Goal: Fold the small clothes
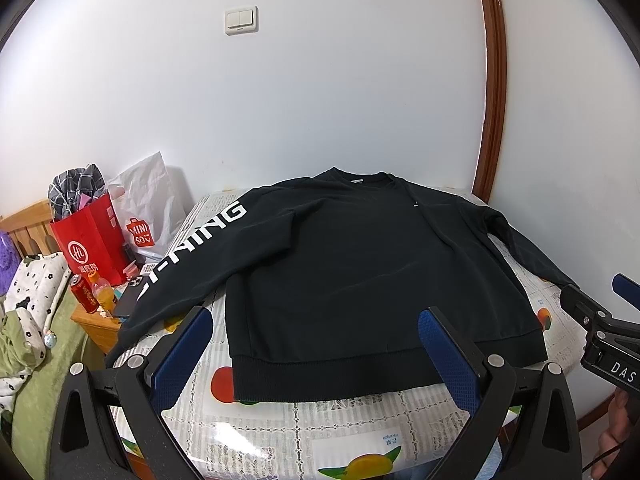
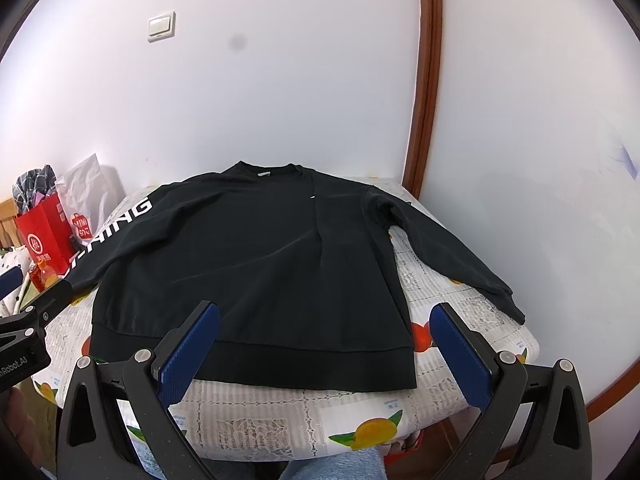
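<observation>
A black sweatshirt [image 1: 360, 264] lies flat on the fruit-print tablecloth [image 1: 304, 424]. The left gripper [image 1: 316, 320] and right gripper [image 2: 326, 316] hover wide apart, holding nothing.

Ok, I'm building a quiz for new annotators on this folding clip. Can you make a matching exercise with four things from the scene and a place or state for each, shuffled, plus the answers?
Things:
1. black sweatshirt
2. red paper bag
3. orange drink bottle
4. left gripper

Places or states:
A. open, holding nothing
B. spread flat on the table, sleeves out to the sides
C. stands by the wall left of the table, checked cloth sticking out
D. upright on the small wooden stand beside a red can

Pairs: 1-B, 2-C, 3-D, 4-A
</observation>
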Demonstrator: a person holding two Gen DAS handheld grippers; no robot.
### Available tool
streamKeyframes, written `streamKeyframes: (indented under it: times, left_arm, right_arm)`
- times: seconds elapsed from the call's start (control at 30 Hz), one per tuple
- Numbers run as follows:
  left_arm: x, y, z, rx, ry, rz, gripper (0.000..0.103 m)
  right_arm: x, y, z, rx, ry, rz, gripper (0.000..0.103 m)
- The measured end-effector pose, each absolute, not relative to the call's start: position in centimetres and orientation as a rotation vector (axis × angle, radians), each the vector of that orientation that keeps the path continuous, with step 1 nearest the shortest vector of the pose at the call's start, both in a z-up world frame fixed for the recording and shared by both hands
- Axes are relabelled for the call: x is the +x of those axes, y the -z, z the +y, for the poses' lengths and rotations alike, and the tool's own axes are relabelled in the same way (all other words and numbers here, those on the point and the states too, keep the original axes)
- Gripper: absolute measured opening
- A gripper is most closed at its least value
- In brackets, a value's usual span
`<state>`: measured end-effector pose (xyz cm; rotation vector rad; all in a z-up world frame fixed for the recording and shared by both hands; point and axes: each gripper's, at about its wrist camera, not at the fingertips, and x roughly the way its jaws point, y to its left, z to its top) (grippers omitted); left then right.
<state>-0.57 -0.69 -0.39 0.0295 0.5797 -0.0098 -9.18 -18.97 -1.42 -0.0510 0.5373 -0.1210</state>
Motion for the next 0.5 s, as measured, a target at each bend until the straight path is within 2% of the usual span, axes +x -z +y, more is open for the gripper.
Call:
streamKeyframes:
  times: [0.5]
  left_arm:
    - [-0.86,1.0,-0.75,0.027,0.011,0.579,0.103]
  right_arm:
    - [-9.38,1.39,-19.1,-0.051,0.126,0.531,0.103]
